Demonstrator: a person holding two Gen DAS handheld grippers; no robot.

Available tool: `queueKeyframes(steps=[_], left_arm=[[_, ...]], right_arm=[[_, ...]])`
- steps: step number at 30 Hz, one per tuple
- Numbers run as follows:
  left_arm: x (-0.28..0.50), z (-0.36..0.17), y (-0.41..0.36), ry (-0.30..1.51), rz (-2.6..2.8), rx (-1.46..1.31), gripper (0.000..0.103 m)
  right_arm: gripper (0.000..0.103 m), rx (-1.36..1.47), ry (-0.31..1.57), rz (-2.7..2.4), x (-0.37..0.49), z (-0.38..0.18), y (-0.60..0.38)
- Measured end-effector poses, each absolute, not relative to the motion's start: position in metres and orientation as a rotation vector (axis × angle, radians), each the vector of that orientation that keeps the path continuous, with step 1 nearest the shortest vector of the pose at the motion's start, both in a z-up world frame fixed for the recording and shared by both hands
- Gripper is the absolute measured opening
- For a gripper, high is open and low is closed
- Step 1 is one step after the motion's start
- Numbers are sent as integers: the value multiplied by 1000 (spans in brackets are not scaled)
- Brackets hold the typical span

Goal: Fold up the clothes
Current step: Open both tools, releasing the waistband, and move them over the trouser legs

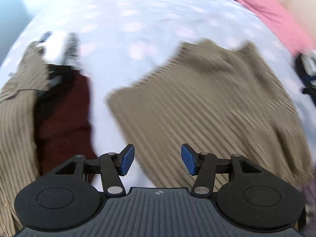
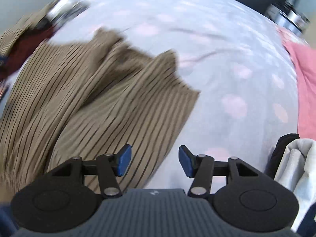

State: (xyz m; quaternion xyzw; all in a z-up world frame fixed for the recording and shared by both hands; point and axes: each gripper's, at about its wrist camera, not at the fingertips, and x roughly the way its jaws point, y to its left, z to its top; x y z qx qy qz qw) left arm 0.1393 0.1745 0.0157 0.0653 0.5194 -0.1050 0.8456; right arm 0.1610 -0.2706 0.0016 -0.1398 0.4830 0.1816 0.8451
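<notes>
Pale bedsheet (image 1: 138, 15) w/ faint pink dots covers the whole work surface in both wrist views; frames are motion-blurred.

Task item: tan ribbed garment (image 1: 207, 102), lying on the sheet, partly folded, w/ a jagged upper edge. In the right wrist view the same garment (image 2: 88, 90) fills the left half, one layer overlapping another.

Left gripper (image 1: 158, 161): jaws apart, blue pads not touching anything, nothing between them. Pads hang above the garment's lower-left edge; cloth and sheet both show through the gap.

Right gripper (image 2: 155, 163): jaws apart, nothing between pads. Sits over the garment's right-hand edge, sheet visible below the gap.

Other items:
- Dark red cloth (image 1: 65, 118), left of the garment, apart from it, beside another tan ribbed piece (image 1: 15, 118) at frame edge.
- Pink cloth (image 1: 276, 17) at the far right of the sheet; also seen at (image 2: 306, 83).
- Grey-white fabric (image 2: 296, 167) w/ a black item (image 2: 280, 150) just beside it, lower right.
</notes>
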Motion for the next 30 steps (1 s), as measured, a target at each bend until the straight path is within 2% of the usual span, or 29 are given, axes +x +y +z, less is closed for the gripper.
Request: queueKeyframes(steps=[10,16,18,19,20,22,25,30], left_arm=[[210,-41,231,1233,-38,-200,50],[220,-57,227,1246,-53,-182,50],[220,-57,226,1240,-42,-178,45],[220,-57,227,1237,-33,-184,36],[220,-56,227,1234,-30,-193,23],[219,-55,227,1236,-37,-210,9],[218,-53,224,1241,-15,-186,2],[211,-45,231,1230,55,-172,0]], right_arm=[[56,80,1028,189,267,-42,-312],[54,201,1050,130,291,-74,-320],[53,222,1052,120,294,-78,-320],[45,230,1046,115,294,-78,-320],[29,245,1043,129,295,-78,-320],[6,271,1055,144,294,-78,-319],[3,273,1050,120,292,-73,-319],[2,261,991,2,287,-58,-335]])
